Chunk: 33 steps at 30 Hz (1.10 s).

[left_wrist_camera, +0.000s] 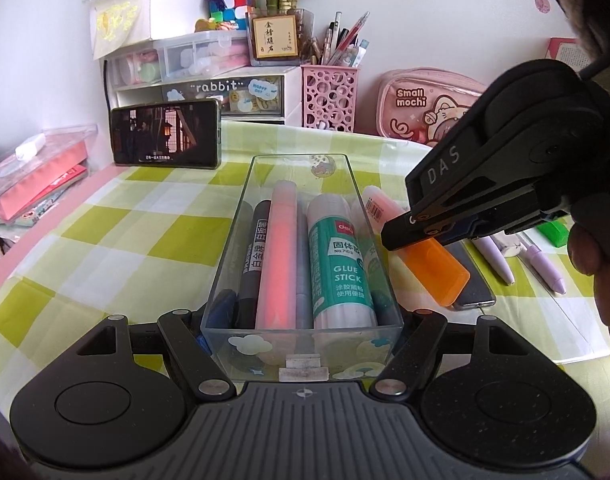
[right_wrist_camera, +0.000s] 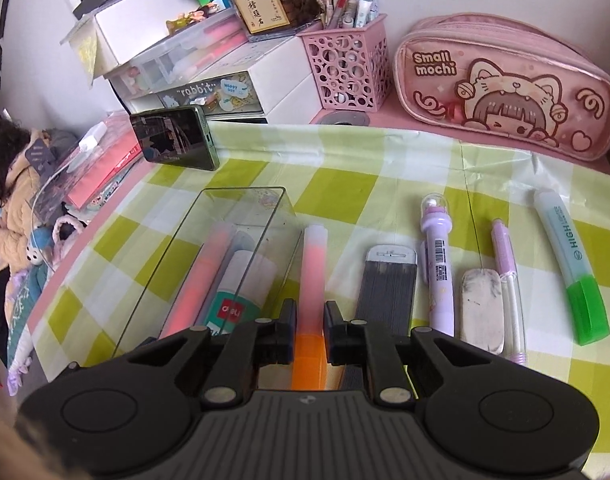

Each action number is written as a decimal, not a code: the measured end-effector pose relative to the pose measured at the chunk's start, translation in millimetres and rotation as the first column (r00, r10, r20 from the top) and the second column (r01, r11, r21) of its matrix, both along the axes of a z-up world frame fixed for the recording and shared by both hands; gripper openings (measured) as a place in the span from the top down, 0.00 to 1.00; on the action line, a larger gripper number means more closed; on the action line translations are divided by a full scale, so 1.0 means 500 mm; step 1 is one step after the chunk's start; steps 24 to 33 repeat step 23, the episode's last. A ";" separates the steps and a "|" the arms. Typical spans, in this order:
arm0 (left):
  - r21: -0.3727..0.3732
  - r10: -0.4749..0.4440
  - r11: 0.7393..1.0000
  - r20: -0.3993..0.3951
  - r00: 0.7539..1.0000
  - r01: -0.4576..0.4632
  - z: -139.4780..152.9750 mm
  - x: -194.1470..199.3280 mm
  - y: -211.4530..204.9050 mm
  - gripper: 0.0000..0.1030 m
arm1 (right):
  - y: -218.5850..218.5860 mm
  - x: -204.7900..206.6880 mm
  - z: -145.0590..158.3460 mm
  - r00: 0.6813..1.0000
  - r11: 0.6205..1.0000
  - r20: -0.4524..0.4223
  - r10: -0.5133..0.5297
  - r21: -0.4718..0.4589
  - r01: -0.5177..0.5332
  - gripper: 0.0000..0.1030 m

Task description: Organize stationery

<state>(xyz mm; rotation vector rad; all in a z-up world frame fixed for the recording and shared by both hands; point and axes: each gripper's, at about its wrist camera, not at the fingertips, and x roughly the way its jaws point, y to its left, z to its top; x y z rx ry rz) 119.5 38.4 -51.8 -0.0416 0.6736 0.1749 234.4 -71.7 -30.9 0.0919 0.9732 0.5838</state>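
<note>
A clear plastic box [left_wrist_camera: 305, 162] stands on the checked cloth and holds a black marker [left_wrist_camera: 253, 256], a pink highlighter [left_wrist_camera: 279, 256], a grey pen and a glue stick [left_wrist_camera: 339, 264]. My left gripper [left_wrist_camera: 303, 338] is shut on the box's near end, one finger on each side wall. Just right of the box lies a pink highlighter with an orange cap [right_wrist_camera: 313, 264]. My right gripper [right_wrist_camera: 309, 322] is shut on it near the cap. In the left wrist view the right gripper [left_wrist_camera: 399, 236] reaches in from the right over that highlighter [left_wrist_camera: 439, 274].
Right of the held highlighter lie a grey flat cutter [right_wrist_camera: 389, 280], a purple pen [right_wrist_camera: 439, 268], a worn eraser [right_wrist_camera: 481, 312], a thin purple pen [right_wrist_camera: 505, 248] and a green-capped highlighter [right_wrist_camera: 573, 272]. A pink pencil case [right_wrist_camera: 505, 88], pink pen holder [right_wrist_camera: 349, 68], drawers and a phone [right_wrist_camera: 173, 140] line the back.
</note>
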 end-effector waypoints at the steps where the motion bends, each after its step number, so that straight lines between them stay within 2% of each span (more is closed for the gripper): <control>1: -0.002 -0.001 1.000 -0.017 1.000 0.001 0.003 0.005 0.001 0.29 | -0.006 0.003 -0.001 1.000 1.000 -0.013 -0.010 0.014 0.011 0.67; 7: -0.002 -0.007 1.000 -0.089 0.996 0.007 0.013 0.023 0.001 0.29 | -0.037 0.007 0.002 0.998 0.997 -0.037 -0.049 0.066 0.051 0.67; 16: 0.002 0.008 1.000 -0.101 0.995 -0.008 0.015 0.030 -0.007 0.29 | -0.055 -0.010 0.038 0.997 0.993 -0.003 -0.073 0.098 0.073 0.67; 23: 0.002 0.011 1.000 -0.089 0.996 -0.010 0.014 0.031 -0.009 0.29 | -0.057 -0.025 0.062 0.998 0.984 -0.004 -0.070 0.166 0.070 0.67; 33: 0.002 0.011 1.000 -0.089 0.996 -0.010 0.014 0.031 -0.009 0.29 | -0.057 -0.025 0.062 0.998 0.984 -0.004 -0.070 0.166 0.070 0.67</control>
